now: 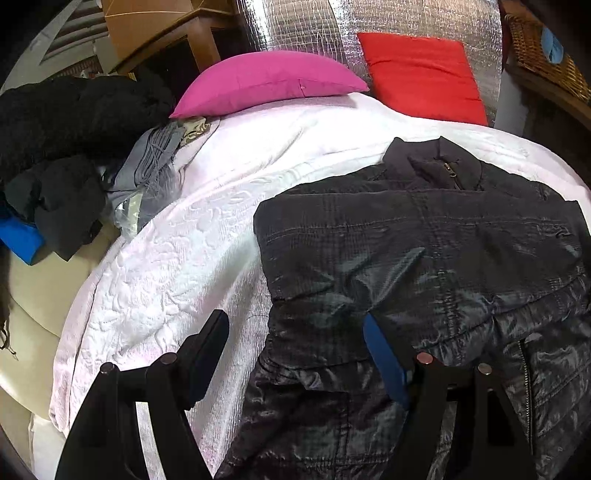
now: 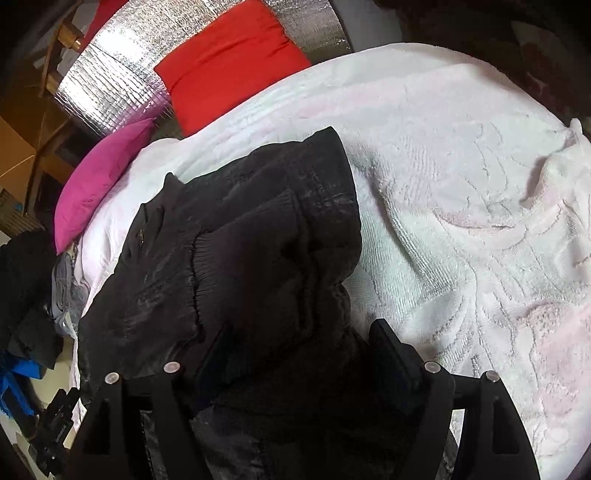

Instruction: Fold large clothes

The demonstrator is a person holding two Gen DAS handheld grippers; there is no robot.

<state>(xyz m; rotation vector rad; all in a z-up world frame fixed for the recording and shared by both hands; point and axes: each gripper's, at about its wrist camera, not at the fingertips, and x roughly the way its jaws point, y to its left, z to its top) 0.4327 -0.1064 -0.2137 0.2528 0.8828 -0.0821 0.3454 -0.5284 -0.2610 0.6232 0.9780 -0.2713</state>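
A black quilted jacket (image 1: pixel 424 258) lies flat on the white bedspread (image 1: pixel 177 258), collar and zip toward the pillows, its sleeve folded across the body. My left gripper (image 1: pixel 295 332) hovers open over the jacket's left edge, one finger above the bedspread and the blue-padded finger (image 1: pixel 384 362) above the fabric. In the right wrist view the jacket (image 2: pixel 240 240) shows a ribbed cuff lying on its front. My right gripper (image 2: pixel 301 343) stands wide above the jacket's right side. Fabric lies between its fingers, but the pads do not press on it.
A pink pillow (image 1: pixel 269 81) and a red pillow (image 1: pixel 421 74) lean on a silver foil headboard (image 1: pixel 303 26). A heap of dark and grey clothes (image 1: pixel 74 147) crowds the bed's left edge. Wooden furniture (image 1: pixel 159 33) and a wicker basket (image 1: pixel 543 51) stand behind. Bare bedspread (image 2: pixel 461 221) stretches right of the jacket.
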